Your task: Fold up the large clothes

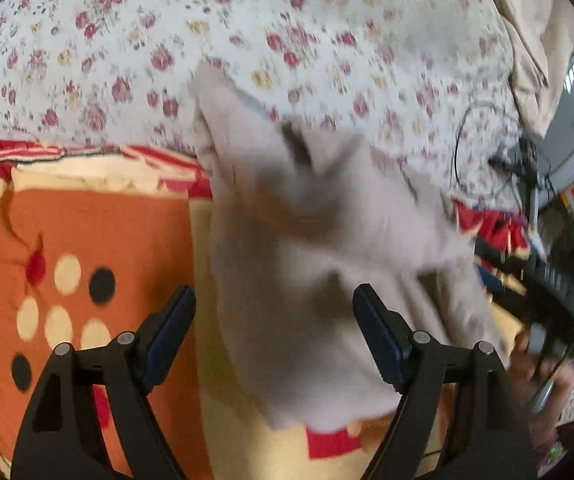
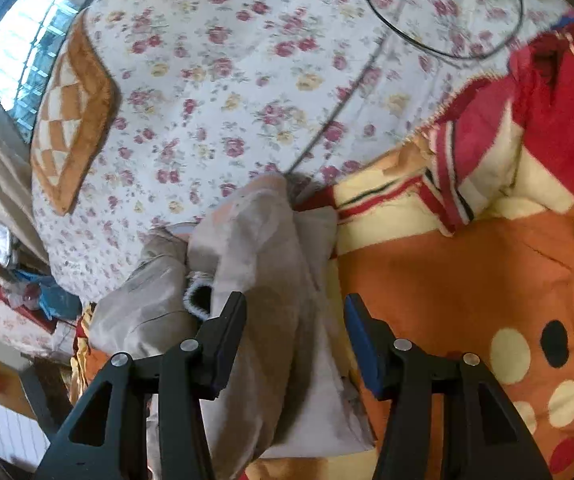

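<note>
Both my tongs, left (image 1: 275,316) & right (image 2: 295,320), apart, gripping nothing; beige garment (image 2: 263,256) bunched on blanket (image 2: 467,272).

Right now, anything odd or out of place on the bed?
A black cable loops loose across the floral sheet just beyond the bunched beige garment, where it could snag. The garment is crumpled, not flat.
</note>
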Action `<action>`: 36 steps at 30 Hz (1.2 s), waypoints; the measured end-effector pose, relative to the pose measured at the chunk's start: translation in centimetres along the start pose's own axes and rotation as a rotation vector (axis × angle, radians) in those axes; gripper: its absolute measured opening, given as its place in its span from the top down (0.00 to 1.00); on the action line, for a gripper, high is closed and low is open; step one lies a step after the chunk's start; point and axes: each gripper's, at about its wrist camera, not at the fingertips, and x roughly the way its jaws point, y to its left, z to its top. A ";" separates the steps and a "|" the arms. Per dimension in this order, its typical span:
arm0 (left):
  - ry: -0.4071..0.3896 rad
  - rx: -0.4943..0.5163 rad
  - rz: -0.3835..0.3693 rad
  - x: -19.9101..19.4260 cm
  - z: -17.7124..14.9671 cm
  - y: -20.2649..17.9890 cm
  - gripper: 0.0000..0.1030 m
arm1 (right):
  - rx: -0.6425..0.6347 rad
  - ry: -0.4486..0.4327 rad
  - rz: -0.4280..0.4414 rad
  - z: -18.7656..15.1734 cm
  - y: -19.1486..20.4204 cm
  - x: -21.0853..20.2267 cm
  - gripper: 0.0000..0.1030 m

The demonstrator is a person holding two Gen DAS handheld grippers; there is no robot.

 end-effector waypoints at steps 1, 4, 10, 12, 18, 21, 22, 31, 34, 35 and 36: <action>-0.003 -0.001 0.001 0.1 0.7 -0.2 0.22 | -0.016 -0.009 -0.003 0.0 0.4 -0.1 0.43; -0.014 0.030 0.017 0.1 1.5 -0.3 0.22 | -0.105 -0.051 -0.012 -0.2 2.0 -0.9 0.43; -0.007 0.022 0.050 0.2 0.6 0.7 0.22 | -0.364 -0.046 0.029 -1.5 6.5 -0.8 0.34; -0.009 -0.014 0.066 0.1 1.0 1.3 0.22 | -0.413 -0.001 0.006 -2.3 7.4 0.4 0.34; -0.033 0.020 0.096 -0.1 2.6 0.5 0.22 | -0.440 0.040 -0.016 -3.3 7.7 1.5 0.34; -0.030 0.046 0.105 0.4 3.4 -0.3 0.22 | -0.456 0.042 0.020 -3.2 7.8 0.8 0.30; -0.027 0.058 0.110 0.7 3.8 -0.6 0.22 | -0.469 0.044 0.025 -3.2 7.9 0.6 0.23; -0.002 0.104 0.088 2.8 6.8 -2.8 0.22 | -0.577 0.056 -0.050 -2.1 10.0 3.0 0.21; 0.014 0.119 0.077 3.6 7.3 -3.4 0.22 | -0.607 0.072 -0.124 -0.8 10.7 5.1 0.21; 0.018 0.125 0.080 3.8 7.4 -3.5 0.22 | -0.601 0.079 -0.138 -0.3 10.8 5.8 0.21; 0.022 0.131 0.083 4.0 7.4 -3.6 0.22 | -0.588 0.081 -0.142 0.2 10.9 6.4 0.22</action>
